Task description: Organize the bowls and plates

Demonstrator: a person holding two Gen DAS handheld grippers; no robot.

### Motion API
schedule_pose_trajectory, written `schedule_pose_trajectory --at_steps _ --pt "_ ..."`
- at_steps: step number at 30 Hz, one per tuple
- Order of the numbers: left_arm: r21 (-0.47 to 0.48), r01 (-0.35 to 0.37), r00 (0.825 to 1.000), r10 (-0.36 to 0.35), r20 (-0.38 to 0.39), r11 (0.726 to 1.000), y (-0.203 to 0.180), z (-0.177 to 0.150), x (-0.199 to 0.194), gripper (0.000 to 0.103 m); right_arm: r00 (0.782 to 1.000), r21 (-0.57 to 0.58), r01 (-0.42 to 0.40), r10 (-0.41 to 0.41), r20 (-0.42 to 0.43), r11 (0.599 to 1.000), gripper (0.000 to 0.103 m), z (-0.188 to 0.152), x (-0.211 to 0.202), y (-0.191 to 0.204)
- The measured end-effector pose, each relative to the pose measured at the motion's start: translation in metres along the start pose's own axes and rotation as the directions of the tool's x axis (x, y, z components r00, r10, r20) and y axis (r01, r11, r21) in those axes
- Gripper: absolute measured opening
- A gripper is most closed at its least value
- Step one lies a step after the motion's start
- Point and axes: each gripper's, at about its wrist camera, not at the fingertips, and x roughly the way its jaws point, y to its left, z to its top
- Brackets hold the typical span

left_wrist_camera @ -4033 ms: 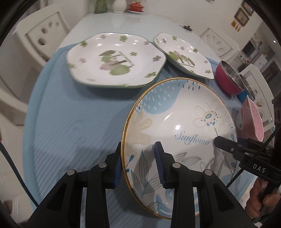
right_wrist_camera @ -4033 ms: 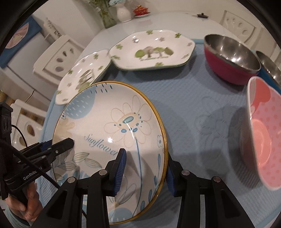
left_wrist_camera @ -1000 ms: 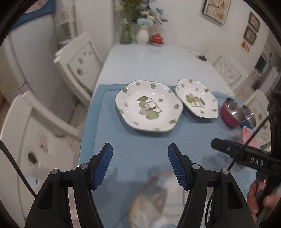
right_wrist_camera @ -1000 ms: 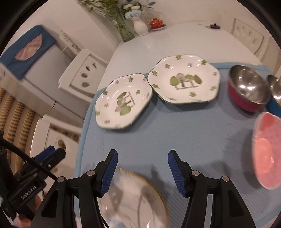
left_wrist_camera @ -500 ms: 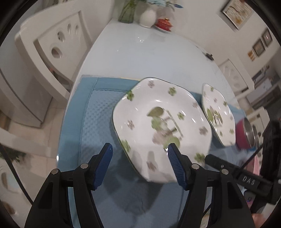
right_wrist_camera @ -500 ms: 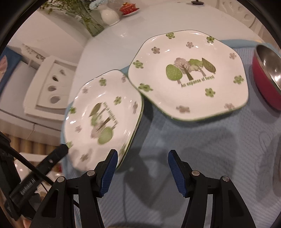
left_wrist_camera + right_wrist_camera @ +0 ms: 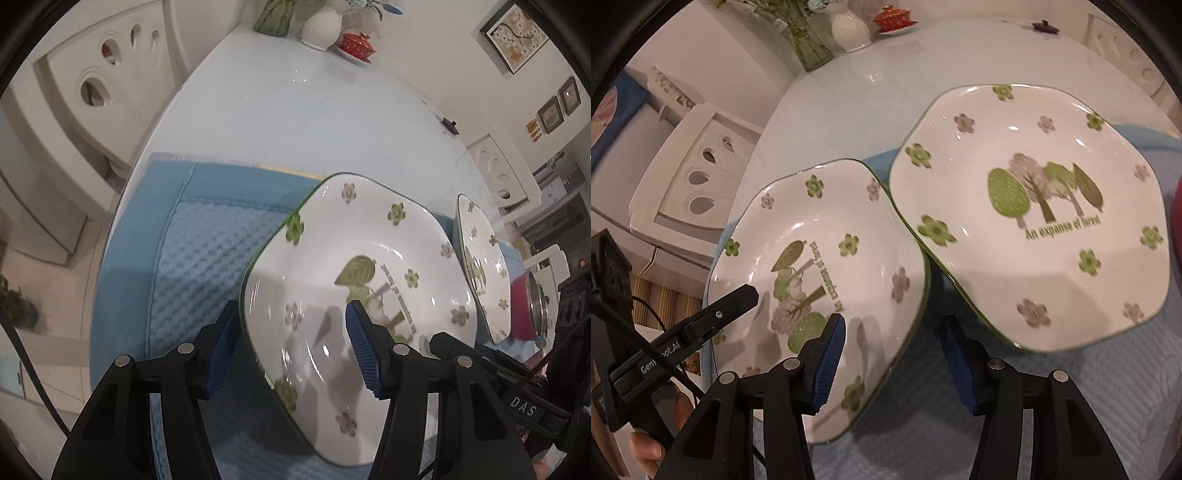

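Both grippers are straddling opposite rims of the nearer hexagonal floral plate (image 7: 354, 280) on the blue mat (image 7: 207, 251): left gripper (image 7: 293, 347) w/ left rim between its fingers, right gripper (image 7: 892, 363) w/ right rim. Both jaws have just been closing, pads not yet pinching.

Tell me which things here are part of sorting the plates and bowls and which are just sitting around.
Part of the job:
- near plate, its rim between both grippers' jaws
- forest plate
- red bowl
- left gripper
- right gripper

Just sitting around:
- white vase
- glass vase
- red lidded dish
- chair
- blue mat
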Motion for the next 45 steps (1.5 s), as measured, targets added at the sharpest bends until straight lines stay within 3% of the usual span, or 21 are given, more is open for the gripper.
schedule_pose_trajectory --at_steps 4,8,11,16,23,28,30,37,45 --pt "0.031 -0.015 1.000 0.015 0.012 0.999 -0.005 0.004 0.004 0.044 1.000 -0.042 -0.010 0.011 0.012 0.999 0.037 0.001 0.004 0.008" --pt "0.034 -0.046 0.998 0.045 0.033 0.998 -0.002 0.003 0.002 0.034 0.999 -0.147 0.038 -0.034 0.030 0.988 0.035 -0.005 0.003 0.021" --pt "0.026 -0.027 0.999 0.026 0.041 0.999 0.001 -0.001 -0.003 0.034 0.999 -0.195 0.046 -0.040 0.037 0.980 0.031 -0.011 0.000 0.022" --pt "0.089 -0.079 0.995 0.072 0.071 0.993 -0.010 -0.011 -0.011 0.034 0.999 -0.238 0.043 -0.035 0.039 0.970 0.031 -0.021 -0.006 0.025" --pt "0.119 -0.083 0.995 0.076 0.060 0.989 -0.008 -0.018 -0.014 0.034 0.999 -0.265 0.026 -0.018 0.032 0.964 0.031 -0.029 -0.010 0.023" --pt "0.100 -0.091 0.995 0.087 0.041 0.991 -0.002 -0.008 -0.005 0.037 1.000 -0.222 0.006 -0.003 0.013 0.975 0.031 -0.022 -0.005 0.018" --pt "0.094 -0.098 0.995 0.094 0.036 0.991 -0.001 -0.001 -0.002 0.044 1.000 -0.212 -0.002 0.006 0.018 0.977 0.031 -0.017 -0.003 0.017" --pt "0.081 -0.115 0.993 0.112 0.045 0.990 0.008 0.006 -0.004 0.046 0.999 -0.303 0.047 -0.040 0.030 0.952 0.030 -0.026 -0.010 0.038" --pt "0.102 -0.118 0.993 0.116 0.032 0.988 0.014 0.002 -0.007 0.046 0.996 -0.171 -0.054 0.040 -0.082 0.984 0.036 -0.051 -0.012 0.036"
